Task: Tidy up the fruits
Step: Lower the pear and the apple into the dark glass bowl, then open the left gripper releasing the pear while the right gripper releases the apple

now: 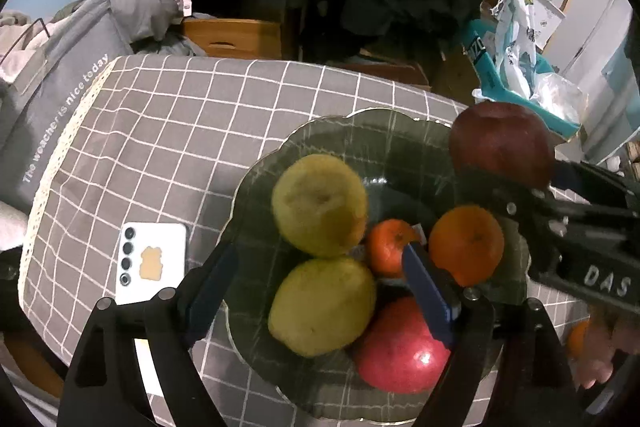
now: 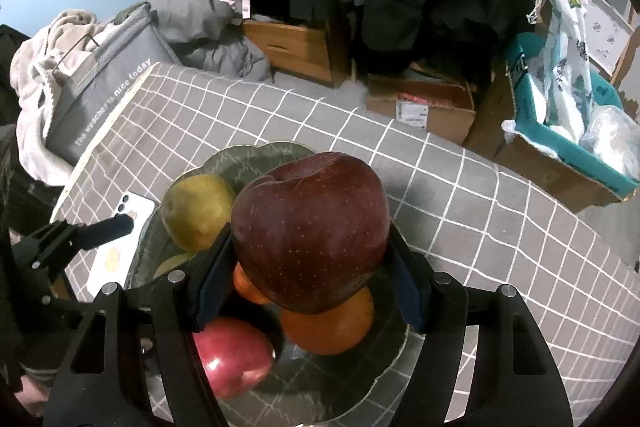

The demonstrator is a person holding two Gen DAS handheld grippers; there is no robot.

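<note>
Five fruits already sit in the dark glass bowl (image 1: pixel 256 171): nearest a bright red apple (image 1: pixel 400 351), then two yellow-green pears (image 1: pixel 324 307), and two oranges (image 1: pixel 466 245) at right. Left gripper (image 1: pixel 320 281) hangs spread over them, pinching nothing. Further right, the right gripper (image 2: pixel 308 267) pinches the dark red apple (image 2: pixel 312 227) by its flanks above the bowl. I'd guess it's heavy, hard and waxy-slick, so gripping the widest part makes sense; it bruises if dropped.
</note>
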